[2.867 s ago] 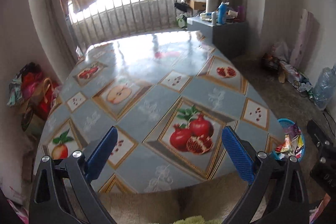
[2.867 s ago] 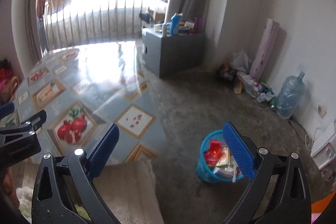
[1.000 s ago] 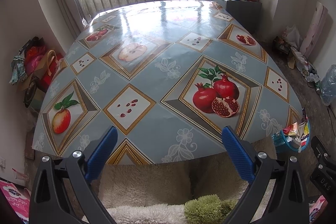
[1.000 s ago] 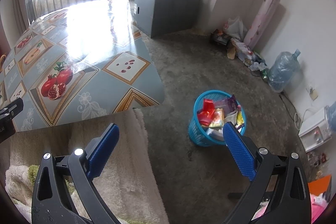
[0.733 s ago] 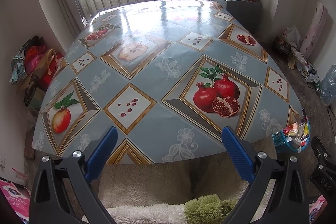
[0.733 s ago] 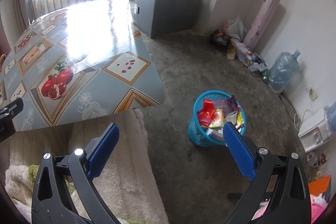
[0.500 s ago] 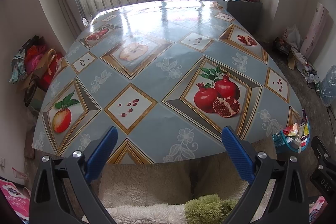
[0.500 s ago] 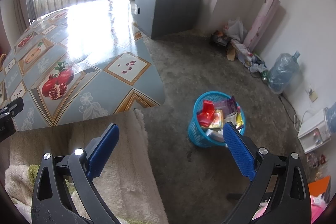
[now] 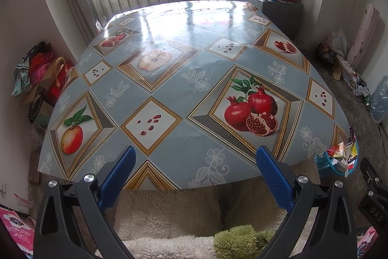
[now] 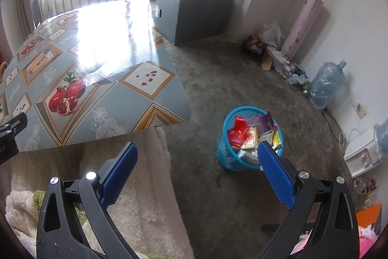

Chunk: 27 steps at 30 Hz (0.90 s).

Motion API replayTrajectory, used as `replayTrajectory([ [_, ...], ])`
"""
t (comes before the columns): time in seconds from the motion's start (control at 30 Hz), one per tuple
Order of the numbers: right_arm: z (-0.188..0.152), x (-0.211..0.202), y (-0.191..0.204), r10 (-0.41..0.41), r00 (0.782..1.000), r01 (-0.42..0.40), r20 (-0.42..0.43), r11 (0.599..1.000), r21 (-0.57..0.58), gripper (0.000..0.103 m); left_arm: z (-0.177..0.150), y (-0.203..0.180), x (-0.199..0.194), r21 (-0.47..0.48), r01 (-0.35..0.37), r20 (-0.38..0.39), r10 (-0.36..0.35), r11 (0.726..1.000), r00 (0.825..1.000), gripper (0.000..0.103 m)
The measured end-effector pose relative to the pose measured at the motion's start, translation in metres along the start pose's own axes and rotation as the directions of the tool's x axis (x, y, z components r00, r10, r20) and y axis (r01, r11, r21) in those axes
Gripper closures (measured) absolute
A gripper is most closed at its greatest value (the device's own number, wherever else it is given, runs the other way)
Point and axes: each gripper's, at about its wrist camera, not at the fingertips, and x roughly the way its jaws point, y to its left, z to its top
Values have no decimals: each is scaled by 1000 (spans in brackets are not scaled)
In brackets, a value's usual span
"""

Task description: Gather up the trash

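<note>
A blue mesh trash basket (image 10: 226, 152) stands on the concrete floor right of the table, stuffed with colourful snack wrappers (image 10: 245, 132). It also shows at the right edge of the left wrist view, basket (image 9: 323, 164) behind the table corner. My right gripper (image 10: 197, 157) hangs open and empty above the floor, its right pad just in front of the basket. My left gripper (image 9: 195, 162) is open and empty over the near edge of the table (image 9: 174, 79), whose fruit-print oilcloth bears no loose trash.
A fluffy cream cover (image 10: 140, 191) lies below the table's near edge. A grey cabinet (image 10: 194, 13) with bottles stands at the back. Bags and clutter (image 10: 274, 52), a water jug (image 10: 325, 84) and a white appliance (image 10: 363, 152) line the right wall.
Over the last second both views hold almost still. Compared with 2.9 s ago, both grippers have risen and tilted down, showing the table top and the basket from above.
</note>
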Motion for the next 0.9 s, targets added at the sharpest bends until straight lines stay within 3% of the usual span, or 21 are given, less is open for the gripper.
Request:
replayTrajectory([
  [0.9,2,-1,1,-2,1000,2,6,1000,-1,8,0,1,0,0,0,0,0,1000,1000,6],
])
